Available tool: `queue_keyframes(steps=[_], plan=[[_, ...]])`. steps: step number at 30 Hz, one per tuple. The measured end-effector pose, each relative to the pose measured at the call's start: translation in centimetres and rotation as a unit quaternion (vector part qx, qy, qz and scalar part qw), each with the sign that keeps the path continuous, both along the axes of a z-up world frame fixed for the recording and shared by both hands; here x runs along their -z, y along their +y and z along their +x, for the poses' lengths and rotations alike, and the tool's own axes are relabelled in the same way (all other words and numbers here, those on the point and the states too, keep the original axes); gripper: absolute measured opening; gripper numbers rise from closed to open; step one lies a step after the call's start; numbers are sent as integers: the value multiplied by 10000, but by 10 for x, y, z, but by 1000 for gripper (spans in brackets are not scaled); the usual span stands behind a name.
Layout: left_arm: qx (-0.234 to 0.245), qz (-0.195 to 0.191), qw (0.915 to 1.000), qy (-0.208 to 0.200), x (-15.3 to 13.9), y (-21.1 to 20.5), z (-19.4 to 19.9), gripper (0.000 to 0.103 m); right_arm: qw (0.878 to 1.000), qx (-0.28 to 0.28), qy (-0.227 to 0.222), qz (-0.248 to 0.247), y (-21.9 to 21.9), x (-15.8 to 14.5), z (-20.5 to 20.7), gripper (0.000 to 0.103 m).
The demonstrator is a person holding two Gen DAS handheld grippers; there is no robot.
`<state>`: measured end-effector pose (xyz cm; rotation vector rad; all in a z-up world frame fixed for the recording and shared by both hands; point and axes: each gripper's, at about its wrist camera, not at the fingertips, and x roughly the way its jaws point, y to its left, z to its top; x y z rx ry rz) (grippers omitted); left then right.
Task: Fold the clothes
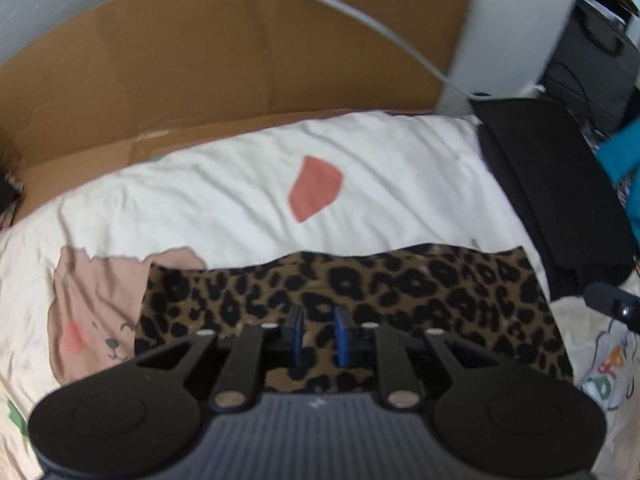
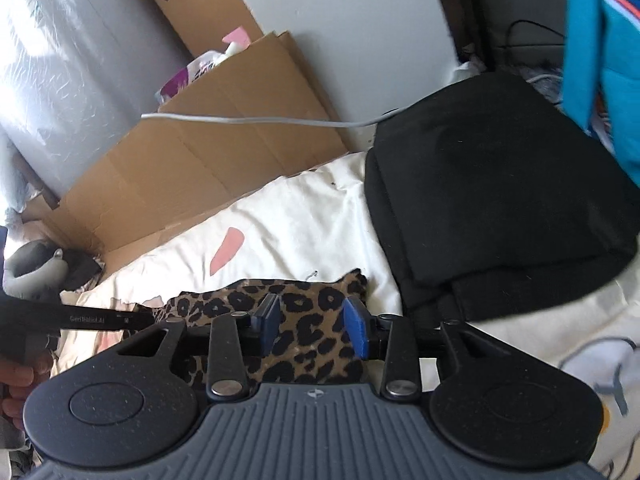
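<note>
Lying flat on a white bedsheet [image 1: 224, 184], the leopard-print cloth [image 1: 400, 288] forms a wide folded band across the bed, its far edge wavy and its right end cut square. The left gripper [image 1: 319, 334] hangs low over the middle of this cloth; its jaws stand a little apart, blue pads facing each other with patterned fabric showing in the gap, and nothing is pinched between them. In the right wrist view the right gripper [image 2: 312, 324] is over the cloth's [image 2: 304, 320] right end, jaws wider apart and likewise empty, with the cloth's corner just beyond the fingertips.

A pink bear print [image 1: 96, 320] on the sheet lies beside the cloth's left end, and a coral patch [image 1: 316, 188] sits farther back on the sheet. A black cushion [image 2: 492, 184] rests on the bed to the right, near the cloth but apart from it. Flattened cardboard [image 1: 224, 48] leans along the far side of the bed, with a grey cable [image 2: 248, 120] slung across it. A teal garment [image 2: 600, 60] hangs at the upper right. At the left edge of the right wrist view, a hand [image 2: 20, 384] holds the dark body of the other gripper.
</note>
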<state>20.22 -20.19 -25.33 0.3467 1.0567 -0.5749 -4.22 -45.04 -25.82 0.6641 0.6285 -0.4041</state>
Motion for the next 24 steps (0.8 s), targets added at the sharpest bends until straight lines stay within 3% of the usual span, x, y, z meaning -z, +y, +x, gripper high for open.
queue_keyframes(steps=[12, 19, 24], plan=[[51, -169, 9998, 17, -24, -26, -23, 18, 9993, 240, 235, -163, 24, -1, -31, 49], [87, -94, 9999, 26, -11, -22, -36, 18, 9977, 619, 94, -247, 41, -4, -33, 54], [29, 19, 10000, -1, 1, -16, -34, 18, 9986, 355, 64, -392, 56, -1, -33, 58]])
